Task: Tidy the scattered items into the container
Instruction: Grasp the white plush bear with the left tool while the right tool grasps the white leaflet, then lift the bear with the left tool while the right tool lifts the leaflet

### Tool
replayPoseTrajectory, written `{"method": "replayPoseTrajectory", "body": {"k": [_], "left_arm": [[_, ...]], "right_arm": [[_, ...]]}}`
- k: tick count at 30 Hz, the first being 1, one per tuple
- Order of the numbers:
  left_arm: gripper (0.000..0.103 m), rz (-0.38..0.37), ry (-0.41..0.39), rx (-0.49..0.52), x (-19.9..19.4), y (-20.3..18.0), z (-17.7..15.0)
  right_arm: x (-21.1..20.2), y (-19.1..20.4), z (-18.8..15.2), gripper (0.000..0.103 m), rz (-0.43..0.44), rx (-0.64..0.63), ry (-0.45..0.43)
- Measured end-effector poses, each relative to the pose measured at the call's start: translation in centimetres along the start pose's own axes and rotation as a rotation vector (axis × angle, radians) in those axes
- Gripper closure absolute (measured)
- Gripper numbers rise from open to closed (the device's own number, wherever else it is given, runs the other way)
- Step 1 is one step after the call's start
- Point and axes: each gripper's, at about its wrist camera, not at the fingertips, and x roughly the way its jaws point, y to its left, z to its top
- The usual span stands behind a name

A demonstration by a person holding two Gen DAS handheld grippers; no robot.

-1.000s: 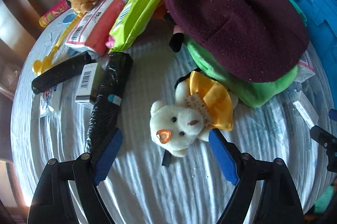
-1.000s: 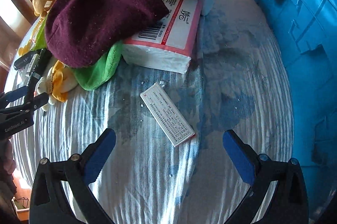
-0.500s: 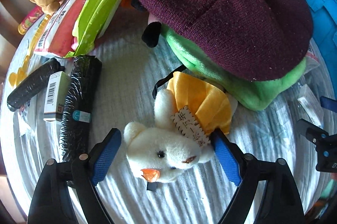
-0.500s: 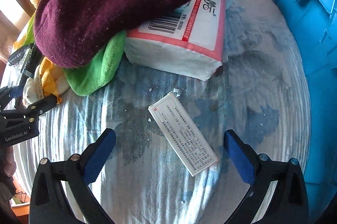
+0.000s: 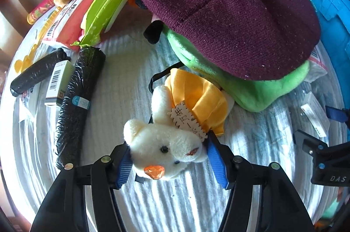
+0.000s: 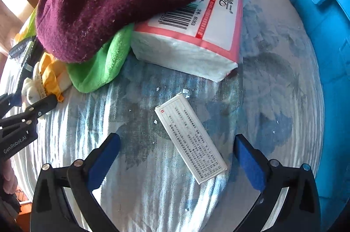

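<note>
Left gripper (image 5: 169, 163) clamped on the head of a small white plush bear (image 5: 166, 151), blue pads pressed to both sides of it. Bear lies on the striped cloth (image 5: 135, 83): cream fur, orange gem nose, yellow satin dress, scalloped wooden tag with writing at the neck. Right gripper (image 6: 177, 157) spread wide, holding nothing, fingers either side of a flat white printed box (image 6: 190, 141) on the cloth. Beyond the bear: green plush (image 5: 258, 90) under a maroon knit hat (image 5: 229, 9); tissue pack (image 6: 196, 35) just beside. Farthest right, blue crate (image 6: 328, 24); only its outer wall shows, contents cannot be told.
</note>
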Motion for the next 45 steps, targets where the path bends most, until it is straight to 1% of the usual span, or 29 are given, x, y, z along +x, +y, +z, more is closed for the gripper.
{"method": "replayPoseTrajectory", "body": {"k": [1,2,3,4,5,6,7,11,14,15,16,18,21,24,27,28,30,32,35,36,39,45], "left_arm": [[0.045,-0.002,0.000,-0.003,-0.3,-0.1,-0.1],[0.045,-0.007,-0.003,-0.007,-0.7,-0.2,-0.2],[0.045,-0.010,-0.007,-0.013,-1.0,-0.4,-0.4],[0.045,-0.013,-0.009,-0.018,-1.3,-0.6,-0.5],[0.046,-0.013,-0.007,-0.024,-1.4,-0.9,-0.6],[0.046,-0.013,-0.005,-0.029,-1.6,-1.1,-0.7],[0.047,-0.015,-0.003,-0.029,-1.7,-1.4,-0.8],[0.046,-0.008,-0.004,-0.035,-2.3,-2.1,-0.9],[0.044,0.001,-0.003,-0.043,-2.8,-2.6,-1.0],[0.045,0.004,-0.003,-0.045,-2.9,-2.8,-1.0],[0.046,0.007,-0.003,-0.048,-3.1,-3.0,-1.0],[0.051,0.013,-0.002,-0.053,-3.4,-3.3,-1.1],[0.053,0.000,-0.018,-0.071,-4.8,-3.3,-1.2],[0.053,-0.012,-0.051,-0.088,-6.7,-3.3,-1.3],[0.053,-0.008,-0.102,-0.099,-9.2,-3.4,-1.7],[0.053,-0.007,-0.117,-0.103,-9.6,-3.7,-1.9],[0.053,0.001,-0.143,-0.113,-9.2,-3.3,-2.5],[0.053,0.014,-0.168,-0.123,-8.4,-2.4,-3.2],[0.053,0.029,-0.203,-0.141,-9.3,-1.8,-4.9],[0.053,0.035,-0.215,-0.147,-9.6,-1.7,-5.4],[0.053,0.043,-0.253,-0.158,-11.3,-1.1,-6.4],[0.053,0.049,-0.341,-0.153,-15.3,0.2,-7.5]], "right_arm": [[-0.3,-0.1,-0.2,0.008,-0.002,0.006,-0.013],[-0.7,-0.2,-0.3,0.023,-0.004,0.011,-0.026],[-1.0,-0.3,-0.5,0.034,-0.007,0.016,-0.039],[-1.1,-0.3,-0.5,0.040,-0.016,0.010,-0.046],[-1.2,-0.3,-0.6,0.048,-0.017,0.006,-0.050],[-1.3,-0.3,-0.7,0.052,-0.018,0.003,-0.053],[-1.5,-0.3,-0.8,0.053,-0.018,-0.001,-0.057],[-2.6,0.4,-1.0,0.053,0.009,-0.047,-0.104],[-2.2,0.8,-0.9,0.053,0.015,-0.072,-0.104],[-2.2,0.8,-1.1,0.053,0.017,-0.071,-0.103],[-2.2,0.9,-1.2,0.056,0.018,-0.071,-0.102],[-2.2,0.9,-1.5,0.077,0.022,-0.070,-0.101],[-2.2,1.0,-2.0,0.077,0.028,-0.068,-0.098],[-2.3,1.0,-2.4,0.077,0.034,-0.067,-0.096],[-3.6,0.6,-2.6,0.077,0.051,-0.066,-0.124],[-4.7,0.4,-2.4,0.077,0.055,-0.070,-0.135],[-5.1,1.1,-2.0,0.077,0.066,-0.075,-0.157],[-6.4,1.2,-1.9,0.077,0.084,-0.088,-0.191],[-8.8,1.9,-2.1,0.077,0.104,-0.119,-0.243],[-9.5,2.6,-1.1,0.077,0.108,-0.128,-0.258],[-11.6,4.3,-1.4,0.077,0.113,-0.151,-0.306],[-16.7,6.4,-2.2,0.077,0.085,-0.152,-0.417]]}}
